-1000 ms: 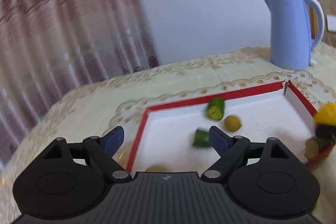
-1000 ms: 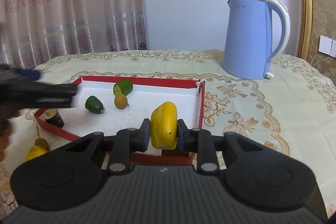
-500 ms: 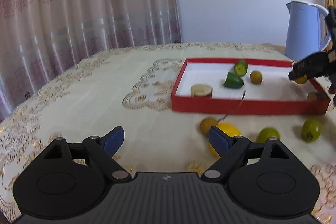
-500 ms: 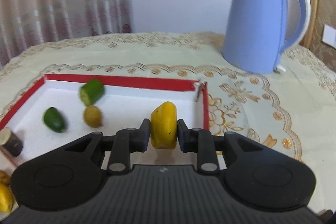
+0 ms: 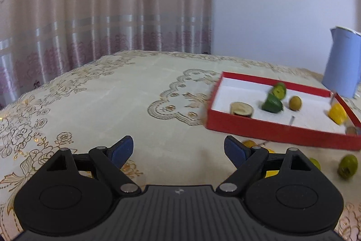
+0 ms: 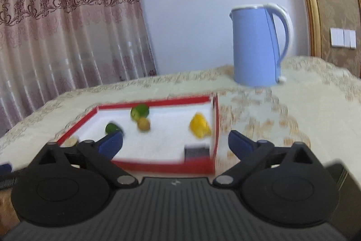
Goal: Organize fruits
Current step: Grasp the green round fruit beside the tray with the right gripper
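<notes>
Both claws wide and empty. Left claw (image 5: 178, 150) lies nearer the loose fruit (image 5: 347, 166) on the table (image 5: 135, 92), right of it, near the red tray (image 5: 270, 130); right claw (image 6: 176, 141) faces the tray.

Left gripper (image 5: 178, 149): jaws spread wide, nothing between the blue pads (image 5: 121, 150), held low and roughly level. Right gripper (image 6: 175, 143): jaws also spread wide, nothing gripped, blue fingertips (image 6: 239, 143) well apart, pointing forward and slightly down. Right wrist view is motion-blurred. No hands or arms visible.
</notes>
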